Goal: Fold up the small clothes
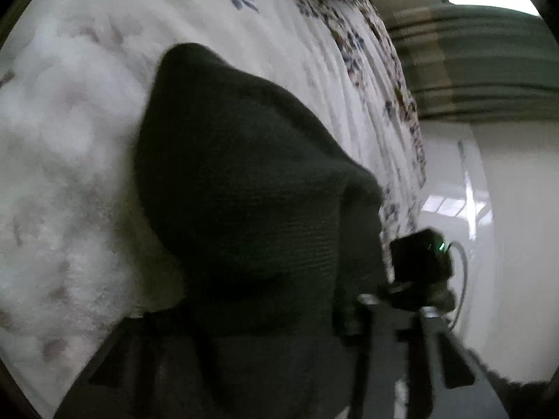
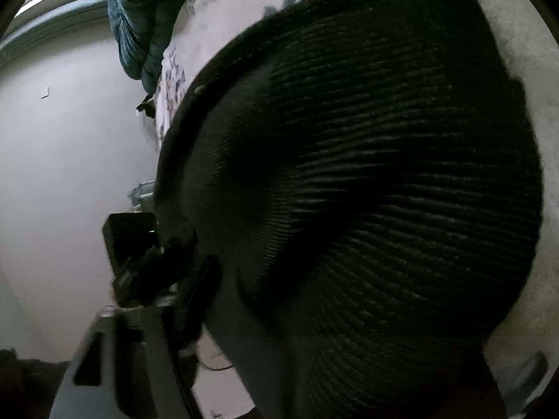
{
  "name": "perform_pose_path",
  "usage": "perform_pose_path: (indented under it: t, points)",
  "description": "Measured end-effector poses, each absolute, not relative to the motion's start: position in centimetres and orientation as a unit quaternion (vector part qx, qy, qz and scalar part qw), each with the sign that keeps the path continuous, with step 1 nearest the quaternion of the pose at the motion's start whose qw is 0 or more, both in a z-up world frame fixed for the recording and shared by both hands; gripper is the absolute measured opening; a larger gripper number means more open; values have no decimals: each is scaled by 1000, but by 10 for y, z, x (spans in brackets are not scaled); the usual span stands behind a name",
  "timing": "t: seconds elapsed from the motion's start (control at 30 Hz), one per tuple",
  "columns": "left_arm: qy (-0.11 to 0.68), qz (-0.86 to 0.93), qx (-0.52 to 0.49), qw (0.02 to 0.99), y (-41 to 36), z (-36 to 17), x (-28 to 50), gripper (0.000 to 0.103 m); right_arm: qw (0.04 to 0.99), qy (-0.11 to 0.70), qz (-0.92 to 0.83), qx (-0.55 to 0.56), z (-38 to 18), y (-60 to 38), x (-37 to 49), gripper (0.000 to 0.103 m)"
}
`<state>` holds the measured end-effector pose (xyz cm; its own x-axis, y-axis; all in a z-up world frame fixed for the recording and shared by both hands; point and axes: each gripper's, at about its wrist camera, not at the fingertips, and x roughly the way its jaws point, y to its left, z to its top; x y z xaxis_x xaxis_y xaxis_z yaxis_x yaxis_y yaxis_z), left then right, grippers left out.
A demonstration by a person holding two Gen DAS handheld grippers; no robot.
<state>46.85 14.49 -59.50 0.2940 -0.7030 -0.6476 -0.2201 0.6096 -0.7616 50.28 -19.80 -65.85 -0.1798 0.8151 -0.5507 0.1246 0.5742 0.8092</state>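
A black ribbed knit garment (image 1: 237, 181) hangs in front of the left wrist camera, above the white flowered bedspread (image 1: 70, 122). It drapes over my left gripper (image 1: 279, 342) and hides the fingertips. In the right wrist view the same black knit (image 2: 367, 192) fills most of the frame and covers my right gripper (image 2: 297, 366), whose fingertips are hidden. The other gripper's black body shows at the cloth's edge in each view (image 1: 419, 265) (image 2: 139, 255). Both grippers seem to hold the cloth up by one edge, close together.
The bed's edge with its flowered quilt (image 1: 384, 80) runs down the right of the left wrist view. Beyond it lie a glossy pale floor (image 1: 506, 227) and green striped curtains (image 1: 471, 52). A teal blanket (image 2: 139, 17) lies on the bed. A pale wall (image 2: 63, 157) stands at left.
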Motion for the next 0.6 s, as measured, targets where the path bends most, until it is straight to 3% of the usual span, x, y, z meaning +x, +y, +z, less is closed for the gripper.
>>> perform_pose_path:
  t: [0.1,0.33,0.6]
  points:
    - [571,-181,-400,693,146,-583,474,34,566,683,305,346,-650,-204,497,23]
    - [571,-225,-355,705,127,-546,520,32,606,648,287,361,-606,-226,515,22]
    - [564,-283,-317,708,84,-520,652,32,658,605,246,375,-562,-272,624,22]
